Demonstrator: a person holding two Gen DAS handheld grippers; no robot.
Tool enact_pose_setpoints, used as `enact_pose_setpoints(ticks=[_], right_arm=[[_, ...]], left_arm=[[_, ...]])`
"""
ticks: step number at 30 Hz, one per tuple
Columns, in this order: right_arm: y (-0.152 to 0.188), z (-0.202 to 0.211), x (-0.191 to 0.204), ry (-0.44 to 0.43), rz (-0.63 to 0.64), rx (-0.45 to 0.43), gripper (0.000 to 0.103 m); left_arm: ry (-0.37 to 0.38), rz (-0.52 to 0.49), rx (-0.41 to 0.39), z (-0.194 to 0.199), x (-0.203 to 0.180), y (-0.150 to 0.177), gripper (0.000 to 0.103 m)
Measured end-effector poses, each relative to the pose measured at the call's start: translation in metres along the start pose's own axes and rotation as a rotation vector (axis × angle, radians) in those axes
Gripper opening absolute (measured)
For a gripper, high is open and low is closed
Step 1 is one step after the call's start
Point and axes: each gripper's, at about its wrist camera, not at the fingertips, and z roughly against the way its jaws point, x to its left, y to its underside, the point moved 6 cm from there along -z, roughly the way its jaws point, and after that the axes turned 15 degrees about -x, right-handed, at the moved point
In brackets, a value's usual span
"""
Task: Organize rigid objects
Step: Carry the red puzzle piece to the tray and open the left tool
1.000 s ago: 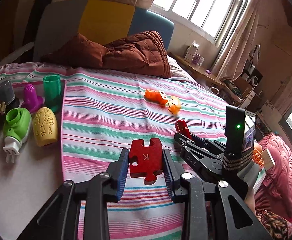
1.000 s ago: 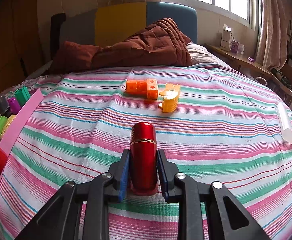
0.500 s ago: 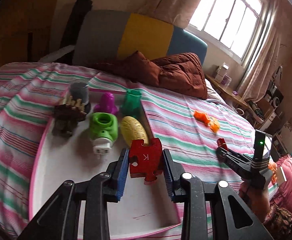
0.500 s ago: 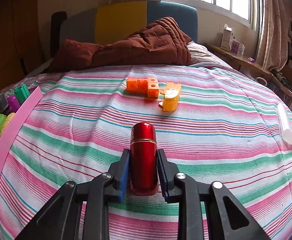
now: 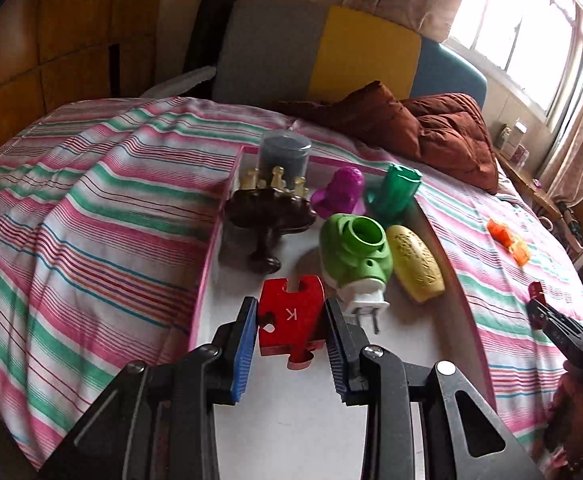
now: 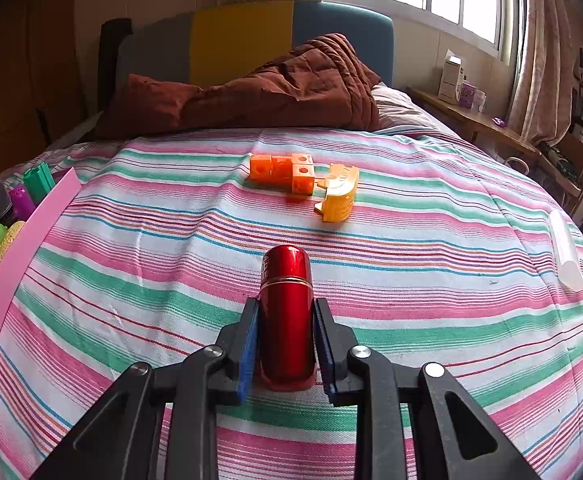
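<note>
My left gripper [image 5: 291, 316] is shut on a red puzzle piece [image 5: 291, 314] marked K and holds it above the white tray with a pink rim [image 5: 211, 240]. The tray holds a green plug-in device [image 5: 357, 250], a yellow oval piece [image 5: 415, 262], a dark brown stand [image 5: 269, 210], a purple figure [image 5: 341, 192], a green cup [image 5: 395, 192] and a grey cylinder [image 5: 285, 156]. My right gripper [image 6: 285, 320] is shut on a red metal cylinder [image 6: 286, 312] above the striped bed. It also shows at the right edge of the left wrist view [image 5: 547, 312].
Orange cubes [image 6: 283, 170] and a yellow-orange piece [image 6: 339, 192] lie on the bed ahead of the right gripper. A clear tube [image 6: 565, 248] lies at the right. A brown quilt [image 6: 275, 88] lies at the headboard. The tray's pink rim [image 6: 19, 248] is at the left.
My left gripper has swung left with the puzzle piece, from over the striped bed to over the white tray. The right gripper has stayed almost still with the red cylinder.
</note>
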Motion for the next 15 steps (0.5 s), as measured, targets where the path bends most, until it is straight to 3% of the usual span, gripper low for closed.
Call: enact_pose_setpoints(ticks=[6, 10, 13, 15], right_arm=[[-0.002, 0.003, 0.001, 0.008, 0.008, -0.012, 0.026], [-0.003, 0.005, 0.002, 0.006, 0.012, -0.025, 0.026], [-0.005, 0.008, 0.003, 0.001, 0.012, -0.041, 0.026], [-0.008, 0.012, 0.004, -0.007, 0.013, -0.064, 0.026]], left_arm=[[-0.007, -0.001, -0.003, -0.006, 0.003, -0.001, 0.035], [-0.017, 0.016, -0.036, 0.002, 0.005, -0.005, 0.053], [-0.005, 0.041, -0.061, 0.010, 0.006, -0.009, 0.054], [-0.013, 0.063, -0.076, 0.017, 0.008, -0.010, 0.065]])
